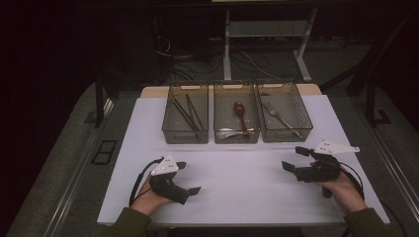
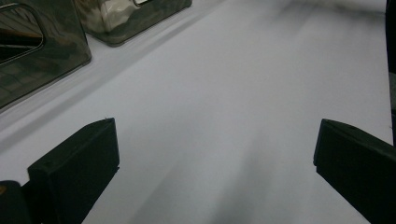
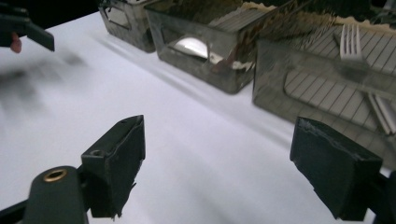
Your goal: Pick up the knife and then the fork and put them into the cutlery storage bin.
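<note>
Three clear smoky bins stand in a row at the back of the white table top (image 1: 237, 182). The left bin (image 1: 185, 132) holds dark chopsticks (image 1: 188, 113). A red spoon (image 1: 240, 112) and something pale lie in the middle bin (image 1: 236, 133). A metal fork (image 1: 279, 118) lies in the right bin (image 1: 286, 132). My left gripper (image 1: 188, 177) rests open at the front left, held by a hand, jaws wide apart over bare table (image 2: 215, 140). My right gripper (image 1: 295, 159) is open at the front right; its view faces the bins, with the fork (image 3: 351, 42) ahead.
The white top sits on a wooden table (image 1: 148, 91). Beyond it are a dark floor, cables (image 1: 247, 61) and a white desk frame (image 1: 227, 44). The far gripper's tip (image 3: 28, 30) shows at the upper left of the right gripper view.
</note>
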`<state>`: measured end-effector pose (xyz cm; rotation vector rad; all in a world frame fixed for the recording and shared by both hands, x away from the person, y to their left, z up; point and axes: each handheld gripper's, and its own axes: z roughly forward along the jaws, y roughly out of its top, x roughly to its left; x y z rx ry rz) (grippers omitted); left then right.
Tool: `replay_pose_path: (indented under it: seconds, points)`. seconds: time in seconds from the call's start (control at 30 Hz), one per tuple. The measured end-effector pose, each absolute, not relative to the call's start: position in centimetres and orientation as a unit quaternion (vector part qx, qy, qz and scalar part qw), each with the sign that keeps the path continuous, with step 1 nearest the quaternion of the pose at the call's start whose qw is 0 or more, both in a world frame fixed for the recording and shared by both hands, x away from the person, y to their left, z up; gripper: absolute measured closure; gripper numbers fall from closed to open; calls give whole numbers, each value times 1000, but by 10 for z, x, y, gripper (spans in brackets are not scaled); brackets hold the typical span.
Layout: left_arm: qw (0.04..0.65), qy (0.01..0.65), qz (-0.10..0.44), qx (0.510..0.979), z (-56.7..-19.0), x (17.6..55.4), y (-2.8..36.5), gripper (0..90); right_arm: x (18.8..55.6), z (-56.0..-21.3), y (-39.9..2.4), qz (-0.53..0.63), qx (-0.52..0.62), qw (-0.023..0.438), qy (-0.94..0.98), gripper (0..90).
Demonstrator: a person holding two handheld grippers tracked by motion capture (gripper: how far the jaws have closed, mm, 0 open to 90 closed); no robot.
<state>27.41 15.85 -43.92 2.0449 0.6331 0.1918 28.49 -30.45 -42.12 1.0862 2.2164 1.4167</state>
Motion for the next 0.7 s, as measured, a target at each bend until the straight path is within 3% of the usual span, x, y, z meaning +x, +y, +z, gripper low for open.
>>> replay_pose_path:
  seconds: [0.27,0.7]
  points:
    - [477,259,79,836,-439,274,159,0,267,-438,-308,501,383,122,767,176]
    - [475,257,80,838,-439,274,159,0,259,-444,-306,487,370,126,781,176]
